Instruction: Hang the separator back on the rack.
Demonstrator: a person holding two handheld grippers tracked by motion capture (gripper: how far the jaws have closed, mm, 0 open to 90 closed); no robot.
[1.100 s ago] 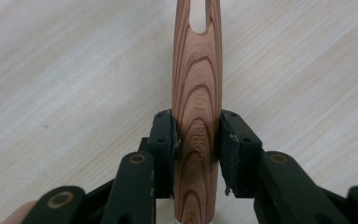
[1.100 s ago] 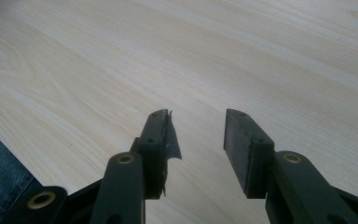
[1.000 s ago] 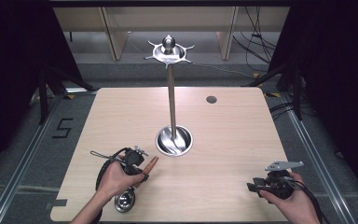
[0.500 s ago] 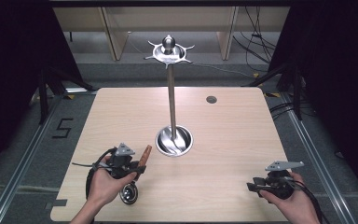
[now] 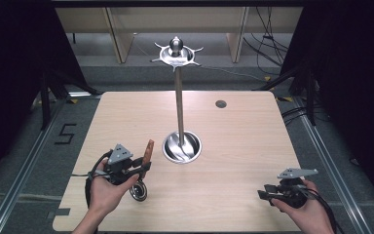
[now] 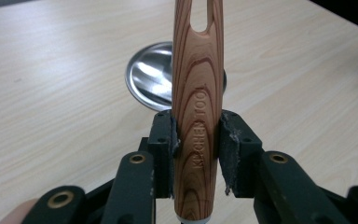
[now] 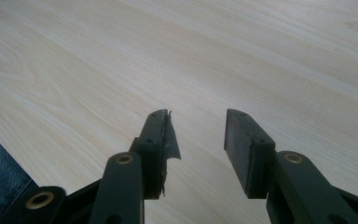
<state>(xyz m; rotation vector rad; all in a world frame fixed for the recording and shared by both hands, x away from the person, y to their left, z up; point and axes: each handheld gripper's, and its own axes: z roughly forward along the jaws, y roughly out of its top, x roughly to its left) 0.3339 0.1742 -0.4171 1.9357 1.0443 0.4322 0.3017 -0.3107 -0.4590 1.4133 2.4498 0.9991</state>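
The pale wooden surface point(image 5: 253, 146) carried a tall steel stand point(image 5: 179, 112) at centre. Near left, the left hand-held gripper point(image 6: 196, 140) pinched a wooden-handled utensil point(image 6: 197, 93). Near right, the right hand-held gripper point(image 7: 198, 135) hovered spread, empty.

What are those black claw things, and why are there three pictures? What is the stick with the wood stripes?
A person sits at a wooden table and holds a grabber tool in each hand. Each grabber has two black jaws that pinch like a claw.

One picture comes from a camera up high, looking down on the table. The other two come from little cameras riding on the grabbers, looking along their jaws.

The left gripper pinches a wooden handle, a kitchen tool with words stamped on it. Its round metal end sits low by the hand. The right gripper is open and holds nothing.

In the middle of the table stands a tall metal stand with a shiny round base and hooks on top.
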